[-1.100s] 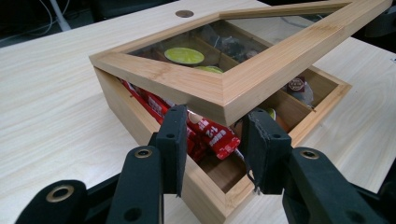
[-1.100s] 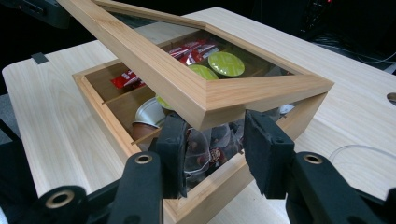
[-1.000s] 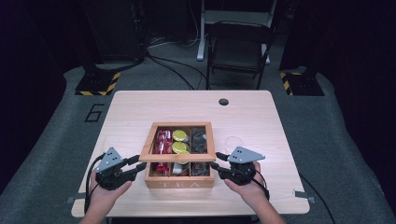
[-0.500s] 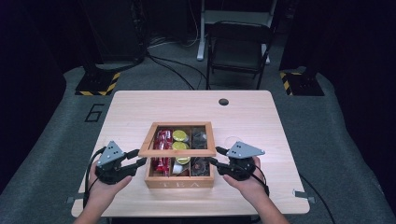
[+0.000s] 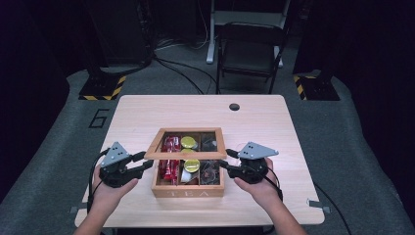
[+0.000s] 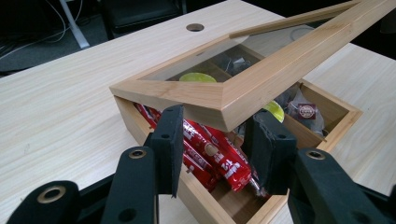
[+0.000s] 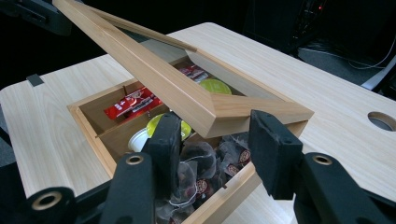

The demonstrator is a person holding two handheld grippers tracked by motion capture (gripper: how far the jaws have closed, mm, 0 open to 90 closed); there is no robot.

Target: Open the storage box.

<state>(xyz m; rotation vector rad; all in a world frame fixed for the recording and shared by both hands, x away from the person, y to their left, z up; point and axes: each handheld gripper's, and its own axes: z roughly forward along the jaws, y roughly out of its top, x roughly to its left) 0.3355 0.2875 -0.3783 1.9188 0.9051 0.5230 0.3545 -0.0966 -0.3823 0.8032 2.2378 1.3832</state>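
Note:
A wooden tea box (image 5: 188,191) stands at the table's near middle. Its glass-paned lid (image 5: 186,155) is tilted up at the front. My left gripper (image 5: 144,161) is at the lid's near left corner and its jaws have just been opening. In the left gripper view that lid corner (image 6: 210,100) lies over the fingertips (image 6: 170,121), which stand apart. My right gripper (image 5: 226,159) is at the near right corner. That corner (image 7: 219,109) likewise sits over its spread fingertips (image 7: 266,130). Inside the box are red packets (image 5: 169,169), yellow-topped capsules (image 5: 191,165) and dark tea bags (image 5: 210,169).
The light wooden table (image 5: 274,127) has a round cable hole (image 5: 234,106) near its far edge. A dark folding chair (image 5: 249,54) stands behind it. Yellow-striped stands (image 5: 103,88) sit on the grey floor to either side.
The lid's front edge has risen from the box. My left gripper has lifted slightly with it, and the right gripper has stayed about where it was.

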